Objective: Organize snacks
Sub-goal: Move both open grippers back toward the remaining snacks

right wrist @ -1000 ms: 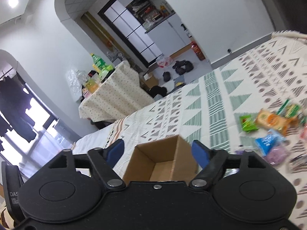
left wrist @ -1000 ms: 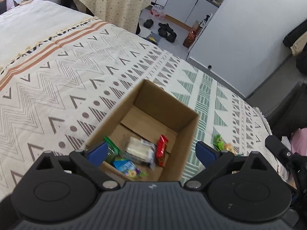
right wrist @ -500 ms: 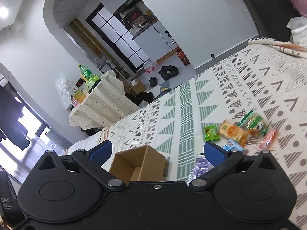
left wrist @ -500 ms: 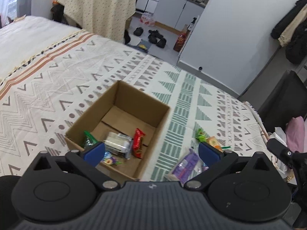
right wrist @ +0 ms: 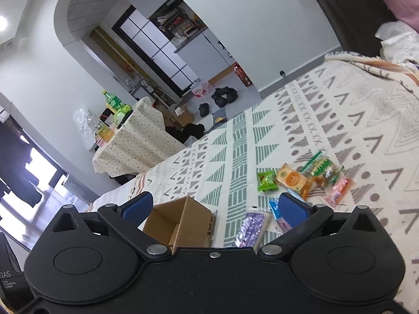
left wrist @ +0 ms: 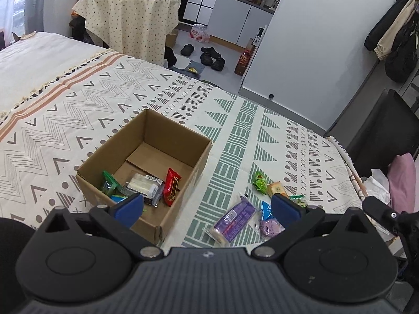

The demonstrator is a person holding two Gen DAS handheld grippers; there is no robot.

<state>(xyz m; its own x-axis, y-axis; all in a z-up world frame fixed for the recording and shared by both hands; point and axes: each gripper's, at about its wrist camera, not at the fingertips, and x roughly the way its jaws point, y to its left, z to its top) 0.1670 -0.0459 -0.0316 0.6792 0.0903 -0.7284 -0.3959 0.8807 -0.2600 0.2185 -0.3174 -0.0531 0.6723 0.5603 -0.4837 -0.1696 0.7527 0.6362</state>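
An open cardboard box (left wrist: 203, 154) (right wrist: 183, 219) sits on the patterned bedspread and holds a red bar (left wrist: 171, 186), a white packet (left wrist: 142, 184) and a green packet (left wrist: 108, 183). To its right lie loose snacks: a purple packet (left wrist: 233, 217) (right wrist: 250, 226), a green packet (left wrist: 259, 182) (right wrist: 266, 181), an orange biscuit packet (right wrist: 292, 179) and a pink bar (right wrist: 337, 190). My left gripper (left wrist: 207, 209) hangs open above the box's near right corner, nothing between its blue fingers. My right gripper (right wrist: 213, 205) is open and empty too, raised over the box and purple packet.
The bedspread (left wrist: 78, 104) ends at a floor with shoes (left wrist: 209, 56) and a red bottle (left wrist: 242, 61). A cloth-covered table (left wrist: 131, 18) with drinks stands behind. A dark chair (left wrist: 379, 141) and pink cloth (left wrist: 403, 178) lie at the right. A white wall (left wrist: 314, 39) rises beyond.
Both grippers have pulled back and to the right from over the box, so the loose snacks have come into view. The right jaws have spread wider.
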